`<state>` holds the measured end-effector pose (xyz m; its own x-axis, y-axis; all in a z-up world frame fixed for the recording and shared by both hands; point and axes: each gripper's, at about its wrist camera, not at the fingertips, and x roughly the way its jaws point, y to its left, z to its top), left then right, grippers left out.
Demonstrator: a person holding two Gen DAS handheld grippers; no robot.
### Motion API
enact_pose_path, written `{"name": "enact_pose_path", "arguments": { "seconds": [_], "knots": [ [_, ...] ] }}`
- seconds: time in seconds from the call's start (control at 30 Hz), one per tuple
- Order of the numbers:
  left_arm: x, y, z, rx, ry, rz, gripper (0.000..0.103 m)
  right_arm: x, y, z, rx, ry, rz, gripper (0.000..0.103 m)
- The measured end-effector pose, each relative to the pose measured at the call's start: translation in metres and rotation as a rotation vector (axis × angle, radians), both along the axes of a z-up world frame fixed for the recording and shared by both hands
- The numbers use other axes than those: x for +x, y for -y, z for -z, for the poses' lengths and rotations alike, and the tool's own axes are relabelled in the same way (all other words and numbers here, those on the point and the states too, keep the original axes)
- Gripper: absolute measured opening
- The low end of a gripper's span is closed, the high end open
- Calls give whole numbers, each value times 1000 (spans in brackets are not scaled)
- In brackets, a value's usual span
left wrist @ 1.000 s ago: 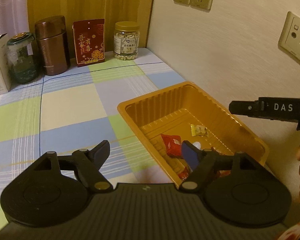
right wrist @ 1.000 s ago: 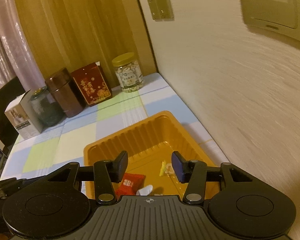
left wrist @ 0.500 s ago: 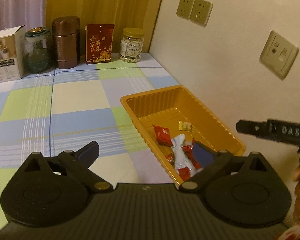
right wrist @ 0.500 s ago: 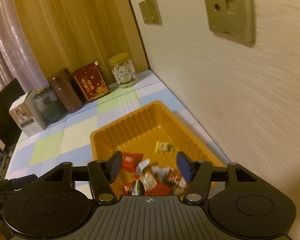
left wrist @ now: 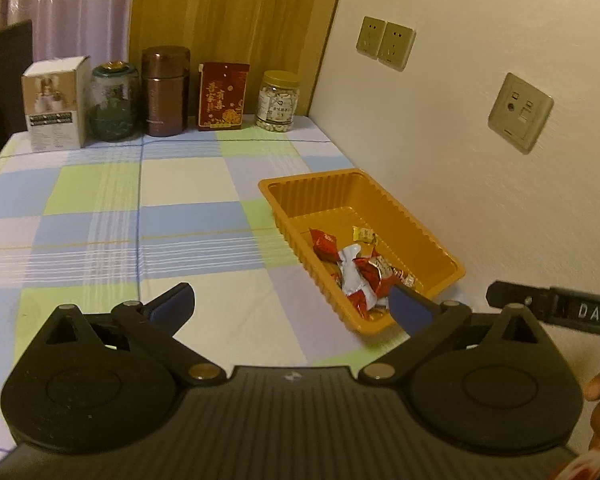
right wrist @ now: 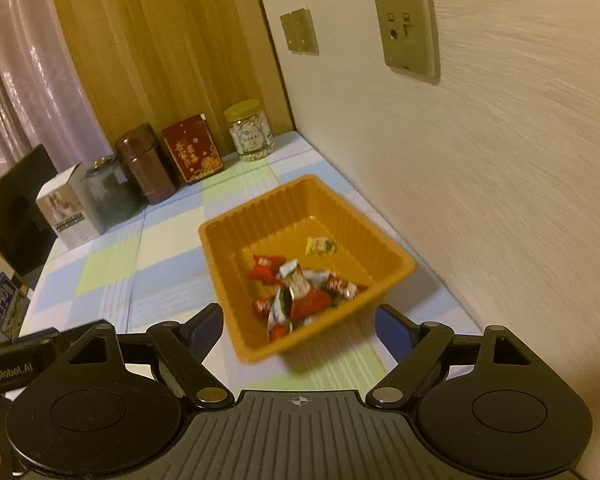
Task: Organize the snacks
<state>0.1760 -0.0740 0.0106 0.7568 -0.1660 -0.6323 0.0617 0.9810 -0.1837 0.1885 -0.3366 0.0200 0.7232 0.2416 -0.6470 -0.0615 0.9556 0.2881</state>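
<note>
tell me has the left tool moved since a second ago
Yes. The left tool has pulled back from the orange tray, which now sits farther beyond its tips; its jaws are opening, empty.

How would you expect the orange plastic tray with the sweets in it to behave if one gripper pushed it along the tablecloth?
The tray looks like thin ribbed plastic, so its walls would probably flex. It holds only a few wrapped sweets, so it is likely light and may skid or swivel. The tablecloth might bunch under it.

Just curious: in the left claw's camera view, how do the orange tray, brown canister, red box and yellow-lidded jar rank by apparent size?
1. orange tray, though nearest the camera
2. brown canister
3. red box, close behind the canister
4. yellow-lidded jar
</note>
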Motion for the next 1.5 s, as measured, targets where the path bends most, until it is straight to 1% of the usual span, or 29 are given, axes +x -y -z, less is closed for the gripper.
{"name": "enact_pose_path", "arguments": {
  "seconds": [0.13,0.23,0.37,0.53,0.77,0.97,1.27,1.5],
  "knots": [
    [-24,2,-8,29,24,12,103,-25,-2,0,-3,-12,-2,83],
    [-40,2,-12,48,29,-1,103,-42,-5,-1,-22,-14,-10,84],
    [-59,-1,-14,34,17,-17,103,-64,-6,-3,-42,-16,-4,84],
    [-80,-1,-17,42,10,-25,103,-86,-9,-8,-51,7,4,84],
    [-101,-1,-23,44,2,-44,103,-103,-14,-16,-66,31,-6,84],
    [-114,-4,-29,69,3,-74,103,-114,-18,-22,-64,48,-9,84],
    [-130,-7,-32,85,28,-77,103,-129,-27,-24,-77,59,-30,84],
    [-136,-7,-33,89,37,-76,103,-132,-31,-24,-80,65,-40,84]
  ]
}}
